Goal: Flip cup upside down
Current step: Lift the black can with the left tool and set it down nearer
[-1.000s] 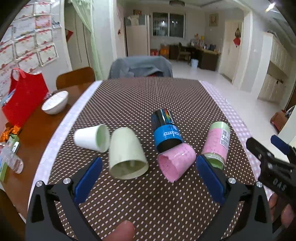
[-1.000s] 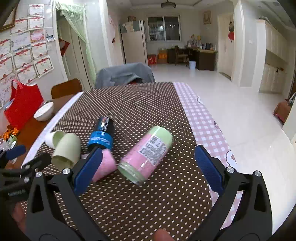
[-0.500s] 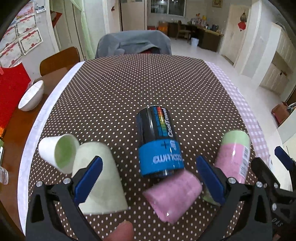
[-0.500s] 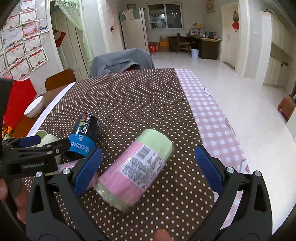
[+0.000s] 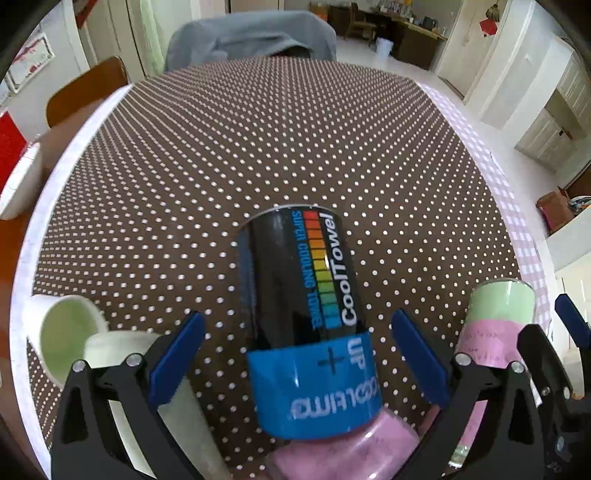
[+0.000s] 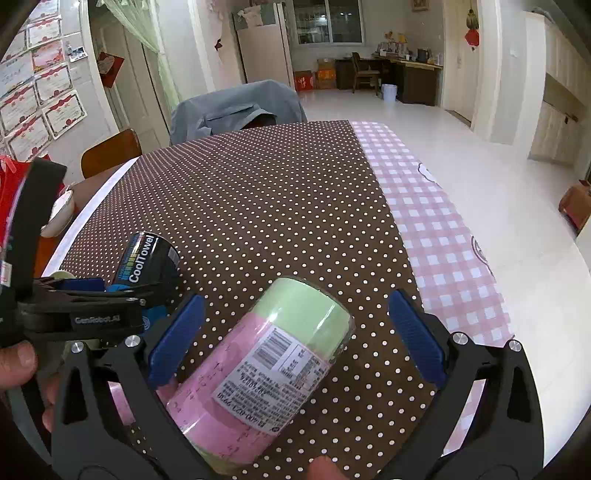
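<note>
Desk [image 6: 280, 206]: brown dotted cloth.
Black-blue cup [image 5: 310, 317]: lying on its side between the wide left gripper [image 5: 295, 358] fingers.
Pink-green cup [image 6: 266, 369]: on its side between the wide right gripper [image 6: 291, 336] fingers.

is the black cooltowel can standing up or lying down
Lying down: the black CoolTowel can rests on its side on the dotted tablecloth, label text running along its length.

White tiled floor [image 6: 461, 155], far window [image 6: 328, 22], certificates [image 6: 40, 88] on wall.
</note>
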Demonstrator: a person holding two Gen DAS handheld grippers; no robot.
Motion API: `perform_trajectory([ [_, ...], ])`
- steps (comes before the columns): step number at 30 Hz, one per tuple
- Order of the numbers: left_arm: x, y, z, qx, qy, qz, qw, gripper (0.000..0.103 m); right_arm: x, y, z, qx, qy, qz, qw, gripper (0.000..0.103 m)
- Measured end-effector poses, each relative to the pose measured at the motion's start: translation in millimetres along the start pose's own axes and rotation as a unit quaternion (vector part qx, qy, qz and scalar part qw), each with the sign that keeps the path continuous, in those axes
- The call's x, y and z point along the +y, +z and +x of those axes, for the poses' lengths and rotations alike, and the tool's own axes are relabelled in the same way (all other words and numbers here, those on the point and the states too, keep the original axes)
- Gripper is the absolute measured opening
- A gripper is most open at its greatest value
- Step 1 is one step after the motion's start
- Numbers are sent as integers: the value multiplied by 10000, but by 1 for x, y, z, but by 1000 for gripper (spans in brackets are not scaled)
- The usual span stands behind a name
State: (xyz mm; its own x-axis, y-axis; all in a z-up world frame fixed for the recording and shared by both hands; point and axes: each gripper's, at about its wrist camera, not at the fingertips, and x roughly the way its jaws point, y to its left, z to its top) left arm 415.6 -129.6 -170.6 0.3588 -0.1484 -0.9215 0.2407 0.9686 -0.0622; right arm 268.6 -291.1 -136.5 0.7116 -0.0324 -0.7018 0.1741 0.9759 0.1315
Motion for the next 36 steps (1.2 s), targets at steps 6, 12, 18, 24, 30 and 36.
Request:
perform_trajectory([
  [6, -6, 7, 14, 173, -106, 202, 9996, 69, -4, 0, 0, -2, -17, 57, 10000, 97],
  [12, 4, 14, 1, 51, -308, 192, 9993, 68, -7, -2, -12, -81, -28, 105, 9999, 97],
  [18, 20, 13, -27, -235, -439, 111, 9987, 67, -5, -7, -31, -173, -31, 125, 9998, 97],
  [24, 24, -12, -72, -554, -576, 93, 9968, 67, -5, -15, -57, -282, -57, 188, 9994, 97],
  [30, 12, -41, -116, -881, -657, 117, 9939, 67, -2, -26, -90, -430, -56, 188, 9989, 97],
  [36, 11, -85, -154, -1104, -733, 145, 9911, 67, 1, -45, -121, -530, -49, 159, 9985, 97],
])
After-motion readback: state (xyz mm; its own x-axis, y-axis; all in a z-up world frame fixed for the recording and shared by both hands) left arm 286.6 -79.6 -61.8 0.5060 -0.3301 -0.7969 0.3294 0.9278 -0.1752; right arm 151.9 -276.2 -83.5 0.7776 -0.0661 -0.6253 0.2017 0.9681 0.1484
